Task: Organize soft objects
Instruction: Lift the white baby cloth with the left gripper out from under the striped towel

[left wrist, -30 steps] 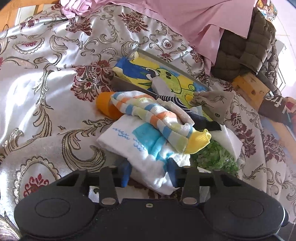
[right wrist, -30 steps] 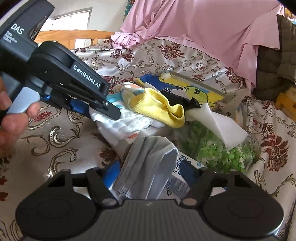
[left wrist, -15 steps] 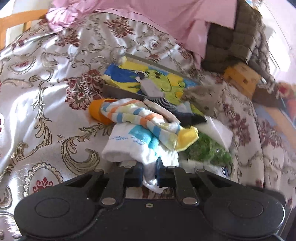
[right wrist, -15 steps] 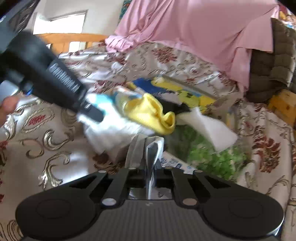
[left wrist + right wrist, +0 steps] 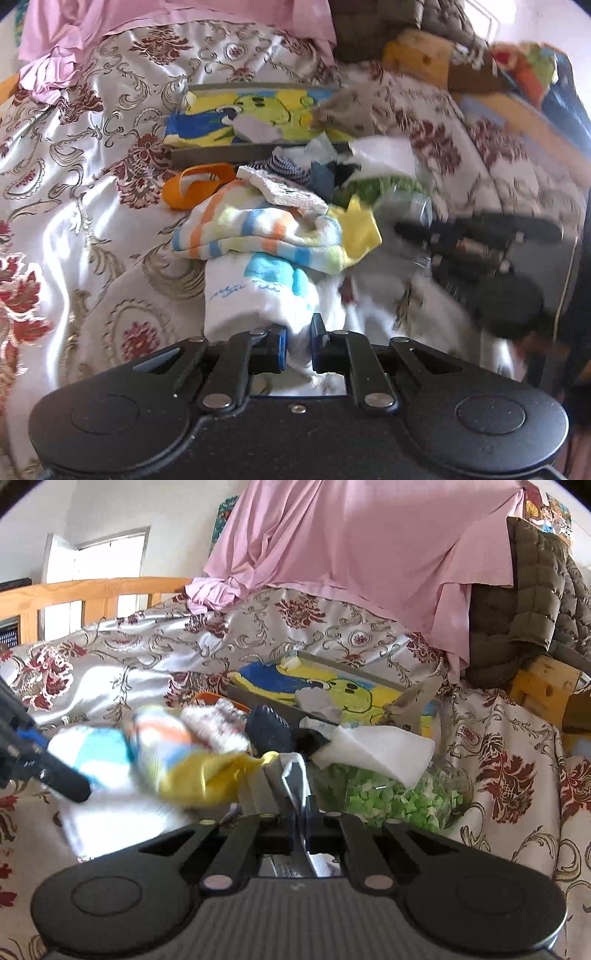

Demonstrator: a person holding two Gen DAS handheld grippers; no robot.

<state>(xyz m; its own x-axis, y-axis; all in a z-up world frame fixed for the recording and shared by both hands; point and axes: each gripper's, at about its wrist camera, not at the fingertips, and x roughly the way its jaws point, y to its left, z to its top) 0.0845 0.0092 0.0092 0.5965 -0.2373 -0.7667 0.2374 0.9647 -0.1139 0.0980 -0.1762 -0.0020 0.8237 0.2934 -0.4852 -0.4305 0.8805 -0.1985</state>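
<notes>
My left gripper [image 5: 297, 345] is shut on a white cloth with blue wave print [image 5: 258, 295] and lifts it off the bedspread. A striped towel with a yellow end [image 5: 266, 232] lies over that cloth. My right gripper [image 5: 300, 830] is shut on a grey face mask [image 5: 291, 779], pinched thin between the pads. The same pile shows blurred at left in the right wrist view [image 5: 155, 753]. The right gripper shows blurred at right in the left wrist view [image 5: 491, 258].
A grey tray with a cartoon cloth [image 5: 236, 114] lies behind the pile. An orange piece [image 5: 195, 184], dark socks [image 5: 269, 727], a white cloth [image 5: 376, 749] and a clear bag of green bits [image 5: 391, 794] lie around. Pink sheet [image 5: 351, 539], olive jacket [image 5: 524, 598] behind.
Both grippers went from open to shut, the left on the white cloth, the right on the mask. The left has lifted and swung the cloth pile leftward; the right has raised the mask.
</notes>
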